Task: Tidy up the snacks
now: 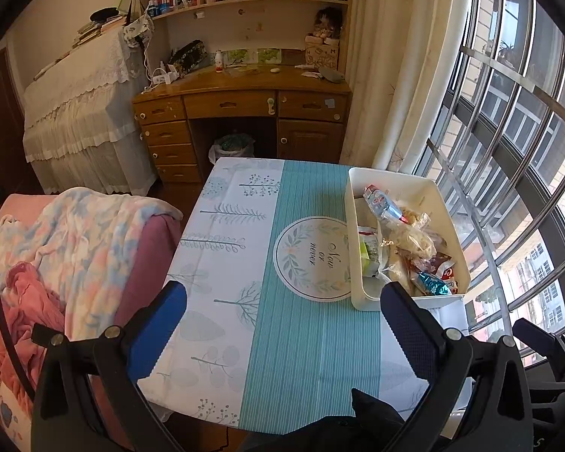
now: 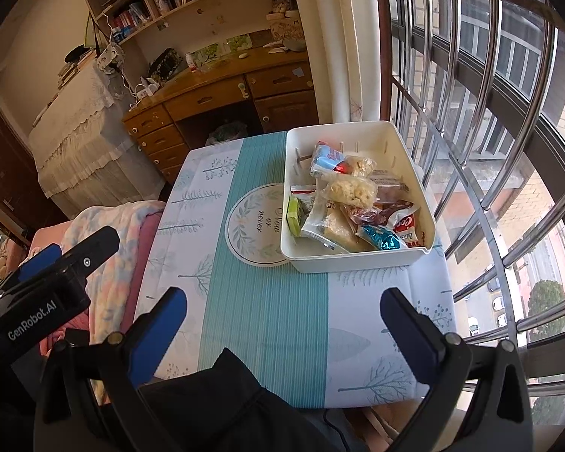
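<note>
- Centrally, a white bin sits on the table's right side, toward the window, holding all the snacks seen.
- Contents, right wrist view: a blue-and-red packet at the far end; a clear bag of puffed rice cake just below it; a green packet against the left wall; a pale wedge in clear wrap; a shiny teal wrapper and a red-and-white pack at the near end.
- Packets overlap in a loose heap; exact count cannot be told.
- Bin's near left corner rests over the edge of a round "Now or never" emblem printed on the tablecloth.
- Tablecloth: teal striped band down the middle, pale tree-print panels on both sides. No loose snacks on the cloth itself.
- Left gripper: blue-padded fingers spread wide, nothing between them, hovering above the table's near edge, bin just ahead of its right finger.
- Right gripper: fingers likewise wide apart and empty, above the near part of the table, well short of the bin.
- Left gripper's body also appears at the left of the right wrist view.
- Dark clothing of the person shows at the bottom edge.
- Beyond: a pink couch with a pastel blanket to the left, a wooden desk with bookshelves ahead, barred windows on the right.
</note>
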Motion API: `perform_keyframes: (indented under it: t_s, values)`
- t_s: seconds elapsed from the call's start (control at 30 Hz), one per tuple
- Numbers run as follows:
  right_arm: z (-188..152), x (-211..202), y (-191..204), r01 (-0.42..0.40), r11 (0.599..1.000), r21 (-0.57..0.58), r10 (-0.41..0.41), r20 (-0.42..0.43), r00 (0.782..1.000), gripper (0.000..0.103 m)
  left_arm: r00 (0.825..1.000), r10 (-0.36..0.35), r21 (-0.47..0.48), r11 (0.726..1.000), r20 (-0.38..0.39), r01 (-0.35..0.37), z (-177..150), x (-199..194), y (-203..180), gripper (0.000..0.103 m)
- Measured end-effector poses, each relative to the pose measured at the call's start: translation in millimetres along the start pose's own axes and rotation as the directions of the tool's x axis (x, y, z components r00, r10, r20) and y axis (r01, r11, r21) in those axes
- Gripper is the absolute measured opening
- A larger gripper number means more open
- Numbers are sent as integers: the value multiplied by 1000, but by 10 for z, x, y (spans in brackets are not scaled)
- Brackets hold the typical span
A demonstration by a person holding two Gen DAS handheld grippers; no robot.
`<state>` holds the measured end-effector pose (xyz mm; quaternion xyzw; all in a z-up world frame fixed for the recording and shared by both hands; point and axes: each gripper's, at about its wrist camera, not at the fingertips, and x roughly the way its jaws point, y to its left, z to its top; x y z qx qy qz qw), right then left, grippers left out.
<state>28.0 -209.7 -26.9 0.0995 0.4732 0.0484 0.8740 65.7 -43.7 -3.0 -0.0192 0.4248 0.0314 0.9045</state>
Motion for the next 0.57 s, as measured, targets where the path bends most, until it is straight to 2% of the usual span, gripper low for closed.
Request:
perform_keyframes:
  t_s: [0.57]
  values:
    - [-30, 71, -6, -9, 1000, 4, 9, -24, 1000, 103, 1000, 0, 2, 1000, -3, 0, -29, 16, -27, 102]
